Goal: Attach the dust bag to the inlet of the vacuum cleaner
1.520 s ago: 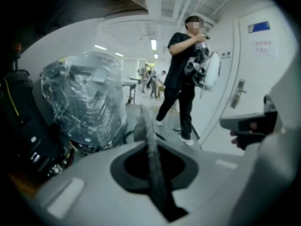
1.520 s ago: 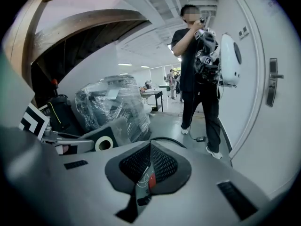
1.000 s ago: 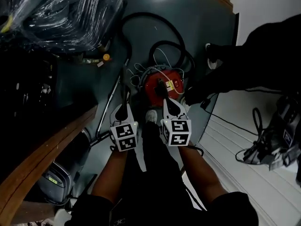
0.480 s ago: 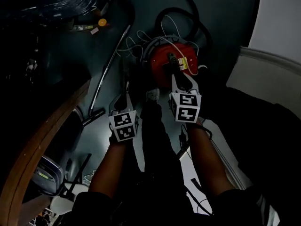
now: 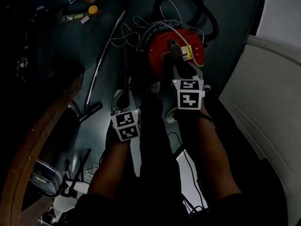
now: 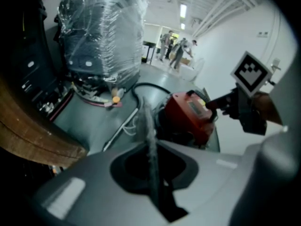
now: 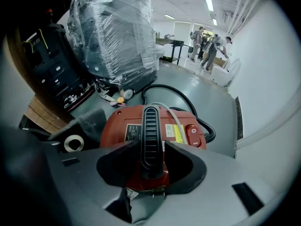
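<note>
The red vacuum cleaner [image 5: 162, 53] stands on the dark floor, and a black ribbed handle [image 7: 151, 131] lies across its top. My right gripper [image 5: 182, 73] is down over it. Its jaws have just been opening and stand open on either side of the handle [image 5: 175, 51], not pressing on it. My left gripper [image 5: 123, 95] hangs to the left of the vacuum [image 6: 188, 112], shut on a thin grey sheet, the dust bag [image 6: 148, 124]. In the right gripper view, a grey piece [image 7: 87, 121] with a white ring [image 7: 73, 143] shows at the left.
A black hose [image 5: 188, 4] loops behind the vacuum, and white cables [image 5: 129, 32] lie beside it. A metal wand [image 5: 106, 46] lies on the floor at the left. There are also a curved wooden edge [image 5: 42, 140], a plastic-wrapped load [image 6: 101, 36], a white wall [image 5: 277, 79] and distant people [image 7: 209, 46].
Both grippers have come down toward the vacuum. The right gripper now reaches over the vacuum's handle. The left gripper still grips the grey sheet.
</note>
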A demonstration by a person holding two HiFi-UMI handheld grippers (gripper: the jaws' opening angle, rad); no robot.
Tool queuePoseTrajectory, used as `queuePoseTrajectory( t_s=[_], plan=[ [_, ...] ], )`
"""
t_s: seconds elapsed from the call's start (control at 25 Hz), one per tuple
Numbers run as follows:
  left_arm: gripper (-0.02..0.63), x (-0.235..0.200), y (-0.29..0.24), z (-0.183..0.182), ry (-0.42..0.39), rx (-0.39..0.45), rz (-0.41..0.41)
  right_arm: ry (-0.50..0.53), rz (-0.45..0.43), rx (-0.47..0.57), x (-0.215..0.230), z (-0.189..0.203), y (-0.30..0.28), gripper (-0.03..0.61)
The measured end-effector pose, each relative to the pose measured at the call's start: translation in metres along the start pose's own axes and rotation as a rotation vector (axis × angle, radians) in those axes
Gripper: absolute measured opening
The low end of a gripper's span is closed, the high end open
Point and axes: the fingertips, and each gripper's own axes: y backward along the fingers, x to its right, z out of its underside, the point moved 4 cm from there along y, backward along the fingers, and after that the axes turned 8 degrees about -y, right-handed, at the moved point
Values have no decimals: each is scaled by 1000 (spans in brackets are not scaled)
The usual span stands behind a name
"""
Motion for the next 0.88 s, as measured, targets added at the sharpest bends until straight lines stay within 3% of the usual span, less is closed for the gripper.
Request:
queuePoseTrajectory(
  t_s=[0.2, 0.48, 0.88],
  plan=[
    [21, -7, -12, 19, 21, -72, -36, 18, 9, -24, 1, 3, -5, 144],
    [21, 1, -24, 29, 26, -105, 0, 28, -4, -94, 1, 1, -7, 144],
    [21, 21, -39, 46, 80, -165, 72, 29, -10, -106, 1, 1, -9, 144]
  ],
)
